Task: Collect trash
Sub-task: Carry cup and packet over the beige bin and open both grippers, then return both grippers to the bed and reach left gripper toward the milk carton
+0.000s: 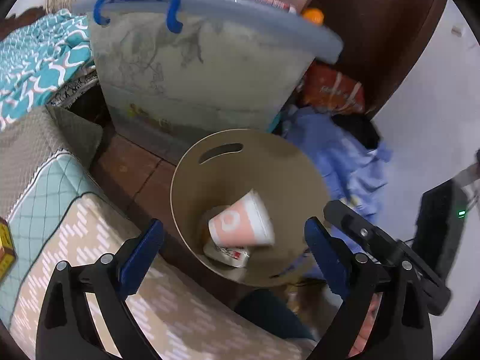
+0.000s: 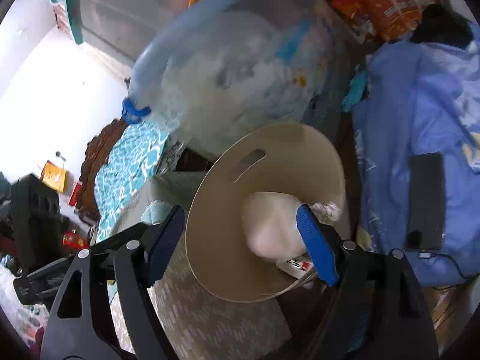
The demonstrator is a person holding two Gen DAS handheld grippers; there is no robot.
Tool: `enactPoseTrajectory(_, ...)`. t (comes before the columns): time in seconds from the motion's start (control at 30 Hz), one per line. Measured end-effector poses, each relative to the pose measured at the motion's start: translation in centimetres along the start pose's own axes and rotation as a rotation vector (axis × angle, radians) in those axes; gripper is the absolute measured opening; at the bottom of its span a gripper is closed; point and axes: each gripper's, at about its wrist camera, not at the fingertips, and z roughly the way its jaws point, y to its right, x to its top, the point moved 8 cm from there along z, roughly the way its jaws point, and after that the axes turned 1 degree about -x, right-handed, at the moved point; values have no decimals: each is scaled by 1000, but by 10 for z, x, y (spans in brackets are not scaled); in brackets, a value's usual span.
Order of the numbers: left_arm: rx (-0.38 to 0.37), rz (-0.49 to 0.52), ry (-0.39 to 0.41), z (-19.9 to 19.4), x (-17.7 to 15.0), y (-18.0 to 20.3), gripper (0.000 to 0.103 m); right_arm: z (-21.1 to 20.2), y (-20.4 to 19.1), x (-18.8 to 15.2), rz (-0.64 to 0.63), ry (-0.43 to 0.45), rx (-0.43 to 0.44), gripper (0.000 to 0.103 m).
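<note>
Two grippers are seen above a tan round bin that stands on the brown floor, hard against the corner of a patterned mattress. The left gripper is held with its blue-padded fingers spread wide and nothing between them. The right gripper is likewise spread wide over the bin, and nothing is clamped; one blue pad lies in front of the blurred cup.

Inside the bin, a pink-and-white paper cup is seen lying on its side near the bottom. A small white carton with red print lies beneath it. In the right wrist view the cup is smeared by motion, and crumpled white paper shows by the bin wall.

A large translucent storage tub with a blue clip handle stands just behind the bin. Blue bedding is heaped on the floor beside the bin. A teal patterned cloth is draped at the far edge of the mattress.
</note>
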Motion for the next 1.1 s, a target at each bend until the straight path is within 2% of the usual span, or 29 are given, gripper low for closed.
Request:
enactPoseTrajectory(0.1,-30,0,33,-31,-12,-5,91,-11,-15,-5,-18,17,26,77)
enactPoseTrajectory(0.23,-54,28,56,-84,-58,-16,91,-15,-50,-21,-87,-11,81,75)
enactPoseTrajectory(0.33,-8,59,77,-122,-98,-34,91,-6,-81,-40,-142,-75,128,67)
enactPoseTrajectory(0.43,75,37,110,-170,-145,-72,91,6,-118,-65,-194,-145,179,57)
enactPoseTrajectory(0.53,145,-75,123,-217,-193,-123,90,24,-163,-104,-253,-246,241,47)
enactPoseTrajectory(0.57,171,-148,134,-238,-216,-146,88,29,-181,-120,-279,-281,264,45)
enactPoseTrajectory(0.67,224,-316,167,-283,-269,-196,79,43,-235,-170,-368,-378,326,44)
enactPoseTrajectory(0.73,267,-413,206,-312,-299,-226,78,52,-271,-209,-439,-453,368,44)
enactPoseTrajectory(0.83,326,-524,276,-351,-330,-262,78,67,-327,-278,-552,-566,406,43)
enactPoseTrajectory(0.93,351,-587,334,-377,-347,-286,80,77,-363,-324,-572,-648,433,43)
enactPoseTrajectory(1.1,277,-612,324,-376,-362,-291,78,87,-393,-375,-633,-697,412,43)
